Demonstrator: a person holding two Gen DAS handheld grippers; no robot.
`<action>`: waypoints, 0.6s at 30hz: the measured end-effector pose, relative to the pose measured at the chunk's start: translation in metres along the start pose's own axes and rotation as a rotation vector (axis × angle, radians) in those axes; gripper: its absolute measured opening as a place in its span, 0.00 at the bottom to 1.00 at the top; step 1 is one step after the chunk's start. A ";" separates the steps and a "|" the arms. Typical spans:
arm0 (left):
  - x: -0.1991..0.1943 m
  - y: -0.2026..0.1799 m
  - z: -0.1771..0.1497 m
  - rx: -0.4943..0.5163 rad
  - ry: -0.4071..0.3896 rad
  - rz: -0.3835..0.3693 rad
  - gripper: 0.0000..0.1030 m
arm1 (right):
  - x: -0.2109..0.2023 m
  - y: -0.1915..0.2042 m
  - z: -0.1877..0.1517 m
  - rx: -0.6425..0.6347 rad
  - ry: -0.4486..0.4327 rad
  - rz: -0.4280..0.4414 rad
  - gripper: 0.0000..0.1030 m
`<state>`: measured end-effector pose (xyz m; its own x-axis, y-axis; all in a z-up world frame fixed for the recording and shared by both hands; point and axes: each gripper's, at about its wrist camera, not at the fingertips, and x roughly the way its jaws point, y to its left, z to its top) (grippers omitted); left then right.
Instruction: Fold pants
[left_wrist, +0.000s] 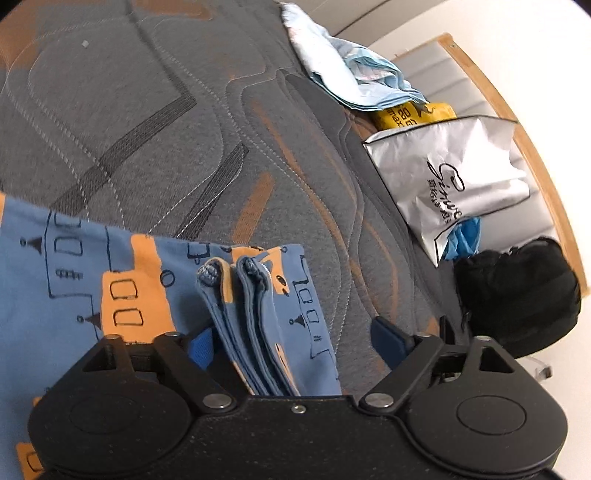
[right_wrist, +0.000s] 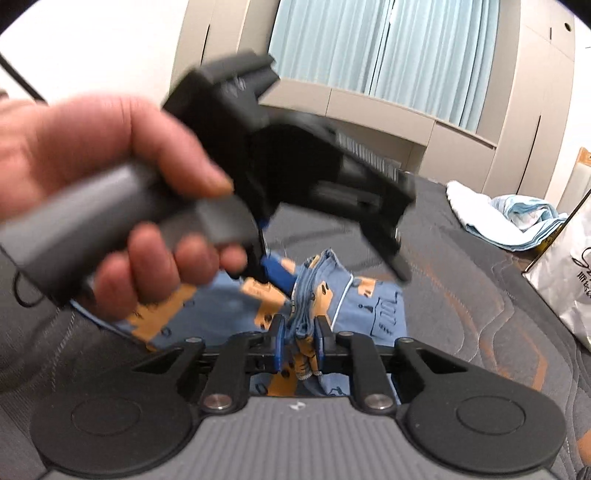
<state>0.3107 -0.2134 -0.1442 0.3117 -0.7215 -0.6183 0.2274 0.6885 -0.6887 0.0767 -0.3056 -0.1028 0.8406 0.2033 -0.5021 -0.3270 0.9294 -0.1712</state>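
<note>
While right gripper (right_wrist: 298, 341) jaws pinch the pants (right_wrist: 373, 310), left gripper (left_wrist: 291, 339) gapes — silver bag (left_wrist: 454, 177) nearby.

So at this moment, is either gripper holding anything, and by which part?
The right gripper is shut on the pants, pinching a bunched stack of folded edges. The left gripper is open with the same bunched edges between its fingers, not clamped.

The right gripper (right_wrist: 298, 343) has its jaws pinched together, while the left gripper (left_wrist: 291, 339) is spread wide.
</note>
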 end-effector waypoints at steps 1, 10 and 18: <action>0.000 0.000 0.001 0.005 -0.008 0.007 0.66 | -0.002 0.001 0.000 0.000 0.001 0.001 0.18; -0.001 0.016 0.001 -0.056 -0.026 0.038 0.13 | 0.003 0.008 -0.007 0.017 0.038 -0.020 0.20; -0.003 0.014 -0.001 -0.086 -0.044 0.013 0.13 | 0.012 0.027 -0.009 -0.062 0.059 -0.060 0.51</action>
<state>0.3118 -0.2016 -0.1526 0.3553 -0.7069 -0.6116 0.1430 0.6877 -0.7117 0.0745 -0.2812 -0.1213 0.8330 0.1274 -0.5384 -0.3042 0.9183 -0.2535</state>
